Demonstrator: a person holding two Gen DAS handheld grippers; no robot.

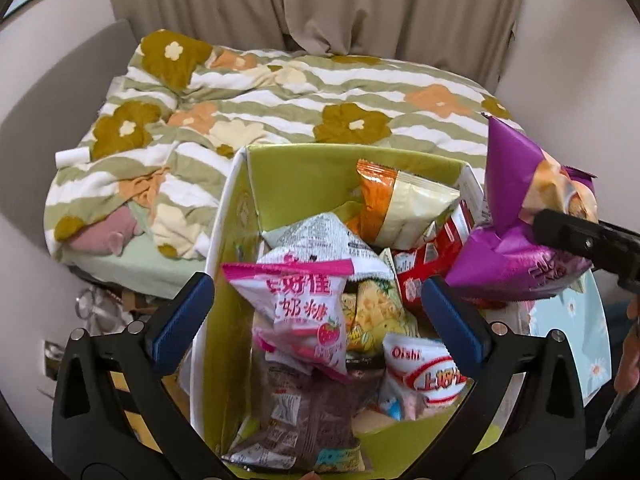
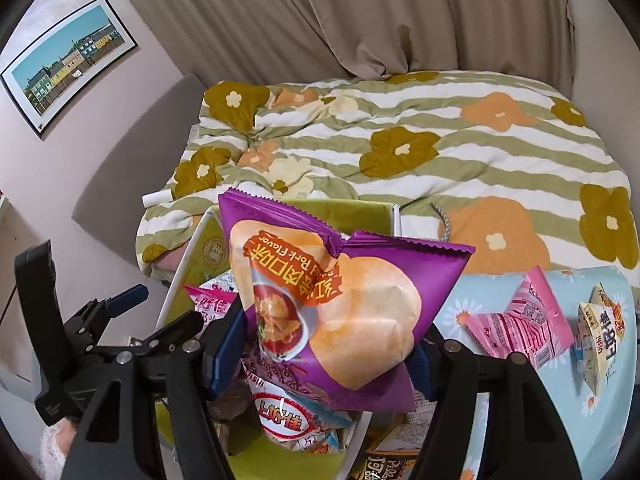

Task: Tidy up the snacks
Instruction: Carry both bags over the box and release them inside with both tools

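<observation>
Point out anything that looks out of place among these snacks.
The green box is heaped: packets lie jumbled, some poking above the rim. Two packets, a pink one and a cream one, lie outside it on the blue cloth. The purple bag hangs above the box in the right tongs.

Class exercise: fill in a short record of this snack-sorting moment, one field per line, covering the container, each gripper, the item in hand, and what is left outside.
container: green box, already heaped with snack packets
right gripper: shut on the purple chip bag, held above the box
left gripper: open, empty, over the box
left outside: pink packet and Oishi packet on the floral tablecloth
background: flowered blanket
</observation>
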